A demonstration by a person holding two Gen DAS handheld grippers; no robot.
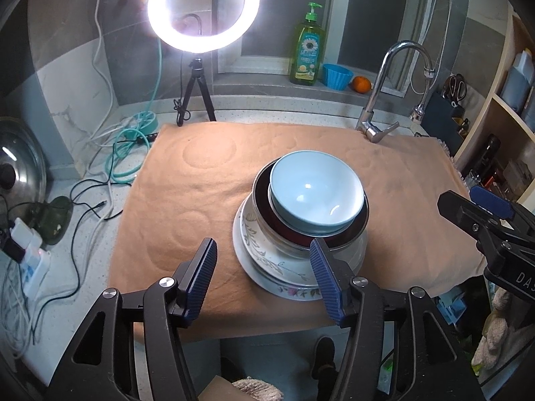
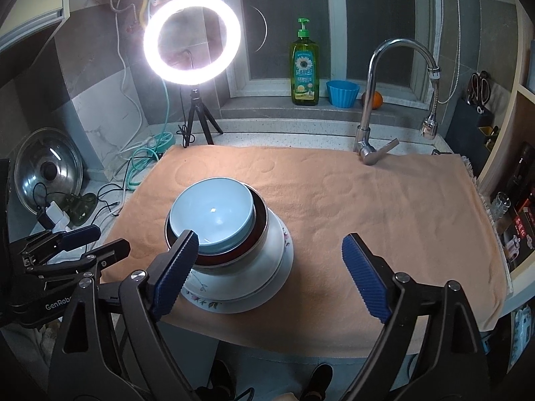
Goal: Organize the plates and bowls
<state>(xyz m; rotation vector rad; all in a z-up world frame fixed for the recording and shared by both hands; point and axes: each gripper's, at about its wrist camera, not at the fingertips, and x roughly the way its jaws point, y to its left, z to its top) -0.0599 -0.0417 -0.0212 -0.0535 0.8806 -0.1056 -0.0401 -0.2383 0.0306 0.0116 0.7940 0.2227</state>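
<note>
Left gripper (image 1: 264, 277) spread wide and empty, low at the near-left edge of the stack — pale blue ceramic bowl (image 1: 316, 190) nested in a dark red steel-rimmed bowl (image 1: 354, 227) atop floral white plates (image 1: 267, 264), on the orange towel (image 1: 187, 200). Right gripper (image 2: 271, 267) likewise spread, empty, stack just ahead-left; neither touching, roughly equally near.

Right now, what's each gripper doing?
Left gripper: open, holding nothing.
Right gripper: open, holding nothing.
</note>
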